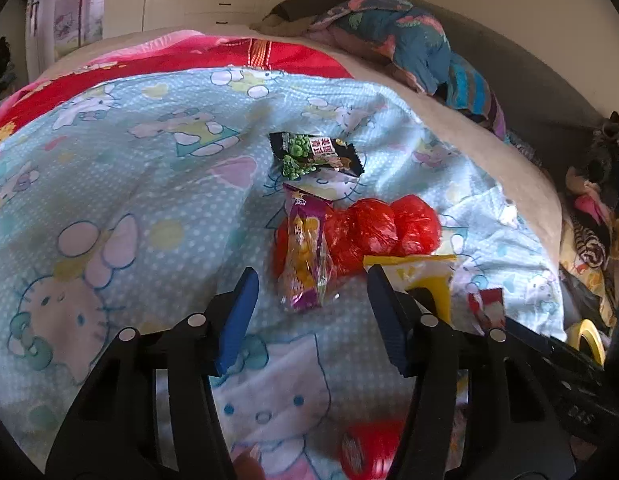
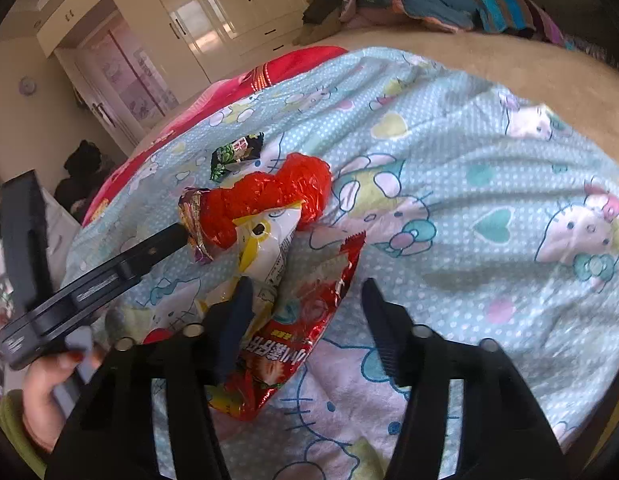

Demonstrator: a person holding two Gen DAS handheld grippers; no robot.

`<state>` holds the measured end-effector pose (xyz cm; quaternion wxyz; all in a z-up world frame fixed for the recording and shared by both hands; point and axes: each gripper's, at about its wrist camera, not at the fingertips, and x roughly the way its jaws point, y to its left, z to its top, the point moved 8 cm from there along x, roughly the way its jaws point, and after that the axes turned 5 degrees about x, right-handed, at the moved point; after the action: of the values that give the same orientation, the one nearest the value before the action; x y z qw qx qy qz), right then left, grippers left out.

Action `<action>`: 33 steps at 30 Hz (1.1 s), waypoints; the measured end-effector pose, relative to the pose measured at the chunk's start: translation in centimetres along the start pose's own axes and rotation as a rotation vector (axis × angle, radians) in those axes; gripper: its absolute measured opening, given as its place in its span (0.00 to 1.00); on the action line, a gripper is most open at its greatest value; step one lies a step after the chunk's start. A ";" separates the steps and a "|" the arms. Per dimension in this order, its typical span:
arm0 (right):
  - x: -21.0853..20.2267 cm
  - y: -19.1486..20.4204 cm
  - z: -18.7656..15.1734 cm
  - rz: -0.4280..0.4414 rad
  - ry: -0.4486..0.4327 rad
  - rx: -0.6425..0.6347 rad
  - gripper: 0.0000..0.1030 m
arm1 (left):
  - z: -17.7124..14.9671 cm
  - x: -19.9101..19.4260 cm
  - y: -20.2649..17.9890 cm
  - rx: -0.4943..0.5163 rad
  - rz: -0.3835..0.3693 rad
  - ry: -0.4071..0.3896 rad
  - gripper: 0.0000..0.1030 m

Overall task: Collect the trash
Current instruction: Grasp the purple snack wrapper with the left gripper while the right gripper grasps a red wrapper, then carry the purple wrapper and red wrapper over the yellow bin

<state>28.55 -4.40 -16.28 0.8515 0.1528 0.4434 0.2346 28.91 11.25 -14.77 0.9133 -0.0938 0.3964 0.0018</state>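
Observation:
Trash lies in a heap on the cartoon-cat bedsheet (image 1: 109, 168). In the left wrist view my left gripper (image 1: 311, 314) is open, and the lower end of a purple-and-yellow snack wrapper (image 1: 307, 256) lies just ahead between its blue pads without touching them. Behind it sit a crumpled red plastic bag (image 1: 373, 228) and a black green-pea wrapper (image 1: 315, 156). In the right wrist view my right gripper (image 2: 309, 320) is open around a red foil snack wrapper (image 2: 309, 312); its left finger overlaps the foil and its right finger stands apart. A white-and-yellow wrapper (image 2: 265, 240) lies above it.
Piled clothes (image 1: 409, 40) lie at the far side of the bed, with cream wardrobes (image 2: 229, 12) behind. A yellow tape roll (image 1: 589, 340) and clutter sit off the bed's right edge. A hand (image 2: 49, 392) holds the left gripper's body (image 2: 89, 292). A blurred red object (image 1: 369, 452) lies near the camera.

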 end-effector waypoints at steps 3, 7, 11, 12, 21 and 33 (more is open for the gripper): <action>-0.2 -0.2 -0.4 0.014 0.000 -0.002 0.32 | 0.2 1.1 -0.2 -0.005 0.003 0.018 0.40; -1.5 -1.3 -0.8 0.027 -0.044 0.018 0.23 | 0.3 1.5 -0.6 -0.008 0.008 0.024 0.20; -2.7 -2.3 -1.1 0.022 -0.072 0.036 0.18 | 0.3 1.3 -0.9 -0.005 -0.009 0.008 0.10; -3.0 -2.4 -1.1 0.021 -0.078 0.036 0.17 | 0.2 1.1 -1.0 -0.005 -0.013 0.005 0.08; -5.5 -2.3 -1.0 0.019 -0.141 0.014 0.14 | -0.1 -2.9 -2.4 -0.015 -0.081 -0.077 0.00; -9.8 -1.8 -0.9 -0.008 -0.218 -0.030 0.14 | 0.5 -9.3 -6.7 0.021 -0.196 -0.199 0.00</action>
<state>23.37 -11.15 -10.95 0.8977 0.1632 0.3453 0.2199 23.44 5.40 -6.57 0.9448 -0.1216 0.2929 -0.0821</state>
